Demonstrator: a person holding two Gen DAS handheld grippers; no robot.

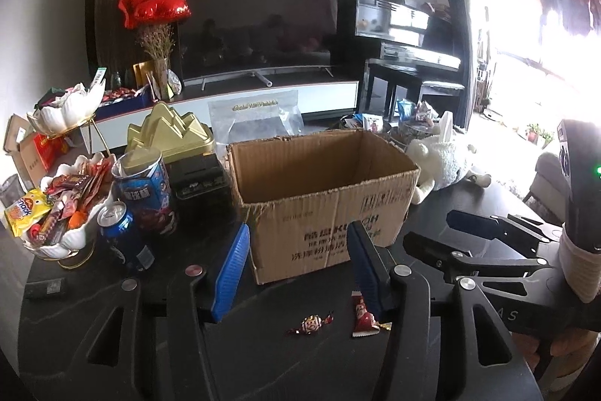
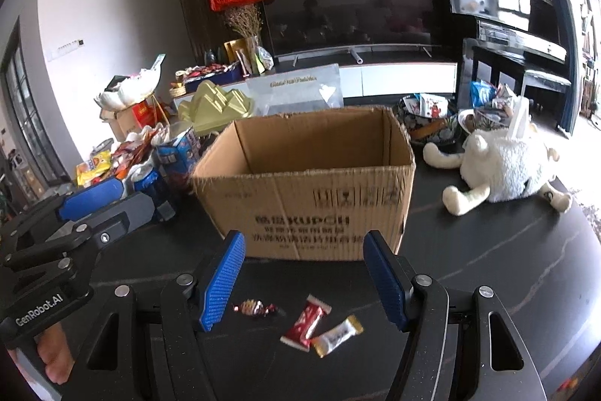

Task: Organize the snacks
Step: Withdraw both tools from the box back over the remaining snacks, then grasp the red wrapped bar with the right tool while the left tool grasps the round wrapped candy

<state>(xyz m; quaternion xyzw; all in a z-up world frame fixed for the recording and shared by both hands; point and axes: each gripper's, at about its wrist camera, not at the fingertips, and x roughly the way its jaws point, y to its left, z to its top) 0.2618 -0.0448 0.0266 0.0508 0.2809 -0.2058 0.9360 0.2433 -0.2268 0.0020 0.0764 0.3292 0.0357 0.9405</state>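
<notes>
left gripper (image 1: 298, 265): jaws wide apart, holding nothing | right gripper (image 2: 304, 275): jaws wide apart, holding nothing | twist-wrapped candy (image 2: 258, 308), red bar (image 2: 306, 323), white-gold bar (image 2: 337, 335): on black table (image 2: 507, 250), near side of open cardboard box (image 2: 308, 183)

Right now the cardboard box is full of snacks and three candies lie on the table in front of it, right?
Not quite. The cardboard box is empty, as the right wrist view shows looking into it. Three wrapped candies do lie in front: twisted candy, red bar, white-and-gold one.

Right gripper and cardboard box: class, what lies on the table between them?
Three wrapped sweets in the right wrist view: a dark twist candy, a red bar and a white-and-gold bar, before the right gripper and cardboard box.
</notes>
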